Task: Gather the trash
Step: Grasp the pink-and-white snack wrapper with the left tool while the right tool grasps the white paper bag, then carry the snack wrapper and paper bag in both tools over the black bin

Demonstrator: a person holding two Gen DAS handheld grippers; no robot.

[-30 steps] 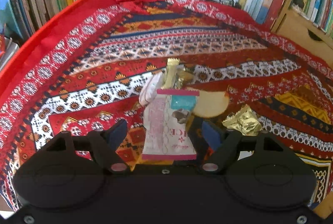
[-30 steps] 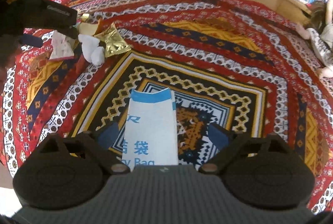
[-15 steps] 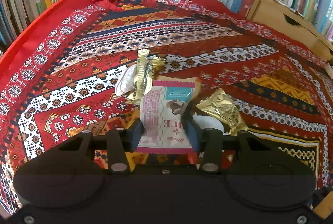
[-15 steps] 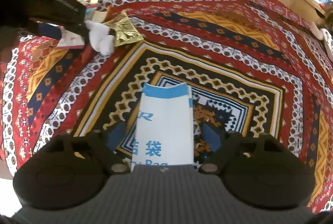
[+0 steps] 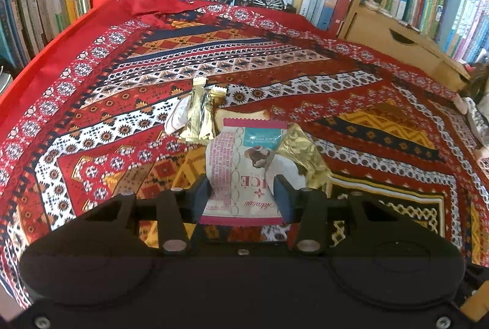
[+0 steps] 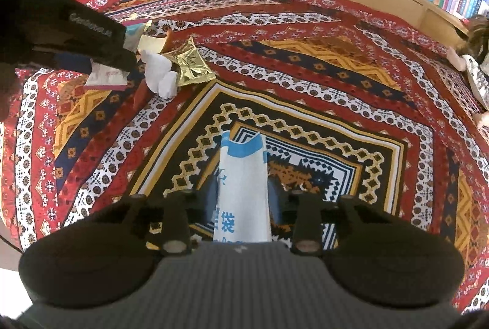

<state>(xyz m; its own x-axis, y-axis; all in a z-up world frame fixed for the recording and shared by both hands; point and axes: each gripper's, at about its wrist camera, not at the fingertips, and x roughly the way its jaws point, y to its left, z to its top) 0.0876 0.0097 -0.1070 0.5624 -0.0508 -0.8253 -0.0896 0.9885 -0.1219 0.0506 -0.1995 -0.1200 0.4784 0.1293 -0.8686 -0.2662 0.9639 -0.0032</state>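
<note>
The left gripper (image 5: pixel 243 196) has its jaws closed on a pink-edged snack wrapper (image 5: pixel 241 170), held upright just above the patterned cloth (image 5: pixel 382 127) covering the counter. Just behind that wrapper lie a gold foil wrapper (image 5: pixel 305 157), crumpled white tissue (image 6: pixel 160 73) and a pale gold packet (image 5: pixel 200 115). The right gripper (image 6: pixel 241 199), nearer the cloth's centre than the wrapper, has its jaws narrowed on a white-and-blue bag (image 6: pixel 243 185).

The snack wrapper (image 5: pixel 241 173) shows upside-down letters "ICE". The white bag (image 6: pixel 243 191) carries a blue character "袋". Book spines are too small to read.
</note>
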